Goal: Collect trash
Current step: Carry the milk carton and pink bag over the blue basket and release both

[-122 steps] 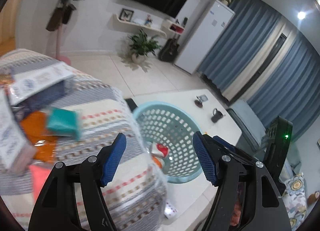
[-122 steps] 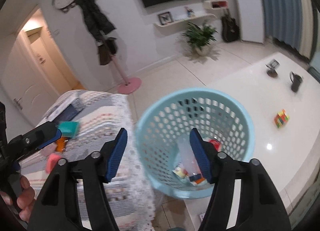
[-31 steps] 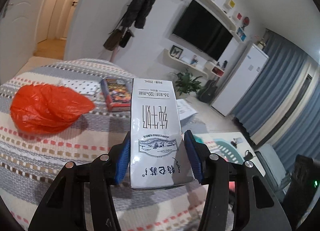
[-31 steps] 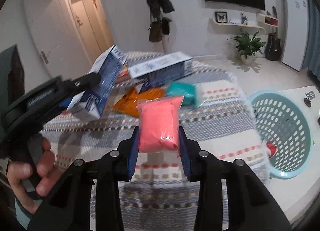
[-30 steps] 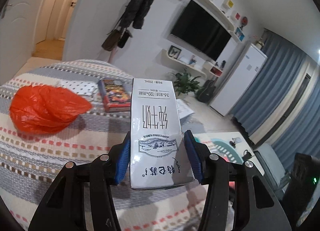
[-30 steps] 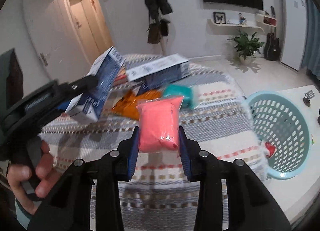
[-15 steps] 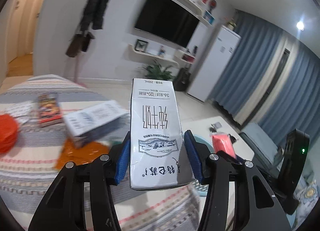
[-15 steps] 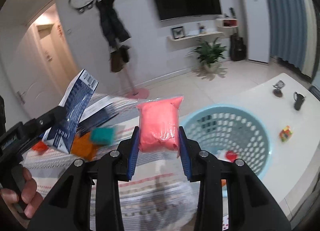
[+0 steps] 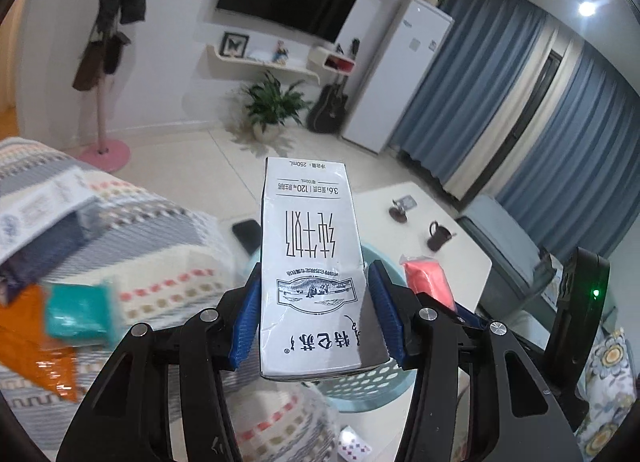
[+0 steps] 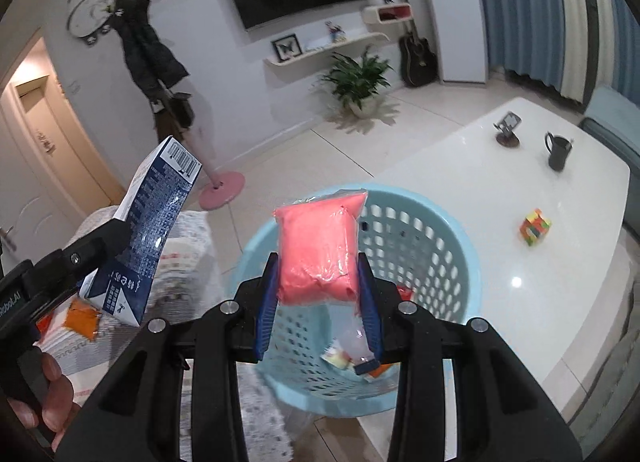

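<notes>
On the far left a bed (image 9: 132, 222) with a striped cover carries the trash not yet picked up: a blurred blue-and-white box (image 9: 36, 222), an orange wrapper (image 9: 36, 346) and a teal packet (image 9: 78, 316) lying on it, well apart from both claws.

Next comes the left claw (image 9: 312, 316), clenched on a milk carton (image 9: 310, 270). Its blue pads press the carton's two narrow sides near the lower end, and the carton's long axis runs straight out along the fingers, so most of its length sticks forward past the pads. In the right wrist view the same carton (image 10: 148, 238) hangs tilted over the edge of the bed, just short of the basket's near-left rim.

To the right of it sits the light blue basket (image 10: 448, 230), on the corner of a white counter (image 10: 500, 190), with a few scraps already in the bottom; what they are is hard to tell through the mesh.

The right claw (image 10: 318, 298) is clamped on a pink packet (image 10: 318, 250), again with the long axis pointing forward. This packet lies directly over the basket's open mouth, with the claw angled downward, so the right hand is the nearer one: letting go here would probably drop it inside. The carton looks to need carrying further right and forward before its release, or it may catch the rim or land on the bed.

Further right on the counter stand a puzzle cube (image 10: 535, 227) and a dark mug (image 10: 558, 151), clear of the basket.
</notes>
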Tool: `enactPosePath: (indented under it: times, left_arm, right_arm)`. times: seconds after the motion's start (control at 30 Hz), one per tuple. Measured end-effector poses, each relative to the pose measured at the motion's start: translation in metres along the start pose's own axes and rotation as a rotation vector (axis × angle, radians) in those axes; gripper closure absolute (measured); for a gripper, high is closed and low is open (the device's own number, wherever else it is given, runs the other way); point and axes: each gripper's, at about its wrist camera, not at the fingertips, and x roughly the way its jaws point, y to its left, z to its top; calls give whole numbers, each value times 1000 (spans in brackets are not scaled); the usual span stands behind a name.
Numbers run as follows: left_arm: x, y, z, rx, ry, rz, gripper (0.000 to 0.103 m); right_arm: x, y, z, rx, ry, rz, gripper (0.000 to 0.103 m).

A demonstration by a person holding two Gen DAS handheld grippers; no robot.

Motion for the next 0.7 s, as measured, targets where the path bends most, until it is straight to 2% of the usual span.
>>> enactPosePath:
  times: [0.23, 0.53, 0.63, 0.7]
  left_arm:
    - [41, 0, -13, 8, 84, -11, 53]
    - [55, 4, -19, 4, 123, -21, 57]
    - [56, 1, -18, 0, 123, -23, 50]
    - [53, 0, -19, 1, 120, -22, 49]
  right_arm:
    - [32, -26, -7, 58, 75, -28, 69]
    - [53, -40, -14, 94, 129, -44, 65]
    - [53, -41, -14, 101, 130, -46, 58]
    - [51, -39, -14, 100, 127, -49, 58]
